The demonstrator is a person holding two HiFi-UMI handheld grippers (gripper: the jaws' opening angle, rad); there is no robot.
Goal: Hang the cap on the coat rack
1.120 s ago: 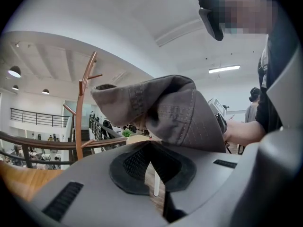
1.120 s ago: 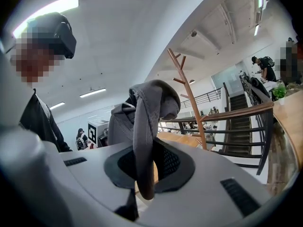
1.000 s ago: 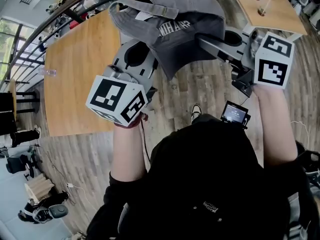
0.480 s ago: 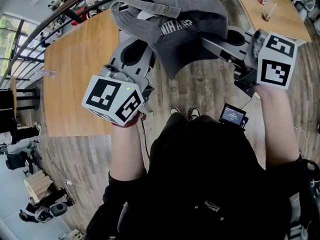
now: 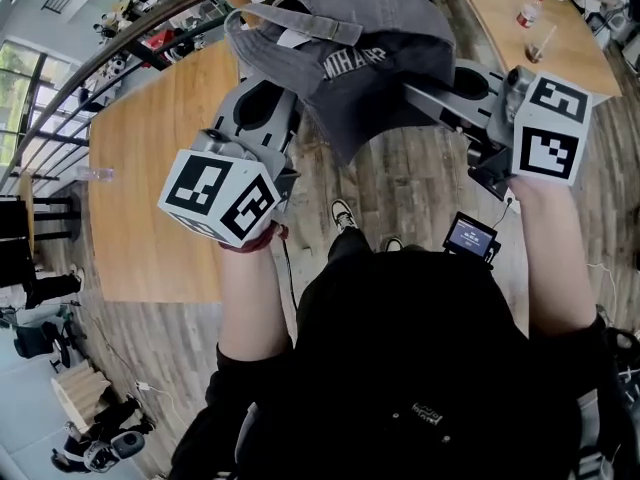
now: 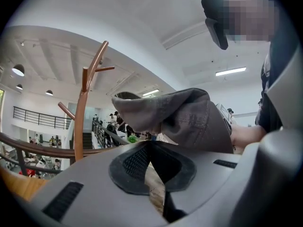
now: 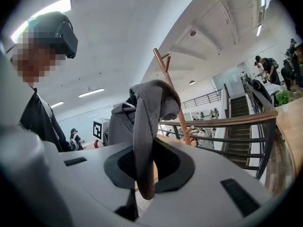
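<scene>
**Cap carried nearer the rack**

Over the last second both grippers have moved across the room with the cap (image 5: 370, 58) held aloft between them, beside the wooden table's (image 5: 150, 168) edge. The right gripper (image 7: 144, 164) is clamped on the brim, and the left gripper (image 6: 150, 143) pinches the crown's edge. The coat rack (image 6: 81, 122) stands ahead, apart from the cap, so the cap is not yet hung.
</scene>
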